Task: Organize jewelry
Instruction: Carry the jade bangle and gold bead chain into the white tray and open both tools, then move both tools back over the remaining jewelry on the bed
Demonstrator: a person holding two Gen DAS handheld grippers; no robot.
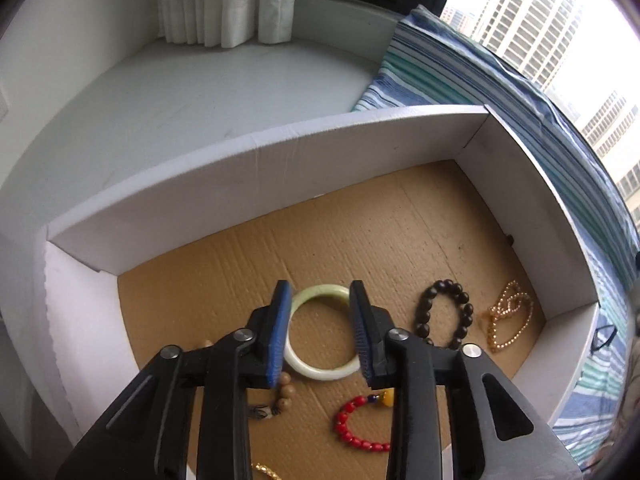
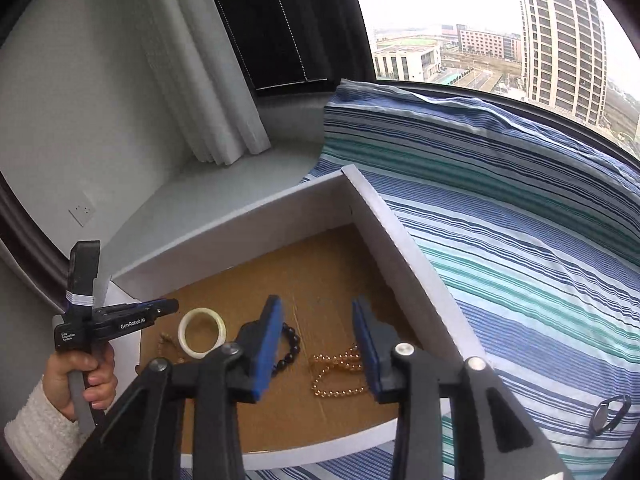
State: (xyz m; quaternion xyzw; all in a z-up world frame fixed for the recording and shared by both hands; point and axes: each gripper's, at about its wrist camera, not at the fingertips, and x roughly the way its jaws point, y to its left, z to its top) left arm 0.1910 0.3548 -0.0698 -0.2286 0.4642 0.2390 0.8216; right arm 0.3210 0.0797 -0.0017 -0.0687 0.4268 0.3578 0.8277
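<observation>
A white-walled box (image 1: 280, 184) with a brown cardboard floor holds the jewelry. My left gripper (image 1: 320, 286) is open and hovers over a pale green bangle (image 1: 320, 374), whose ring shows between the blue pads without touching them. Around it lie a dark bead bracelet (image 1: 424, 316), a gold bead chain (image 1: 510, 320), a red bead bracelet (image 1: 348, 428) and tan wooden beads (image 1: 286, 390). My right gripper (image 2: 317, 302) is open above the gold bead chain (image 2: 340, 390), with the dark bead bracelet (image 2: 294, 344) by its left finger. Nothing is held.
The box wall (image 2: 248, 232) rests on blue and green striped bedding (image 2: 520, 280). A pair of glasses (image 2: 610, 412) lies on the bedding at the right. A hand (image 2: 92, 380) in a white sleeve holds the left gripper. White curtains and a window stand behind.
</observation>
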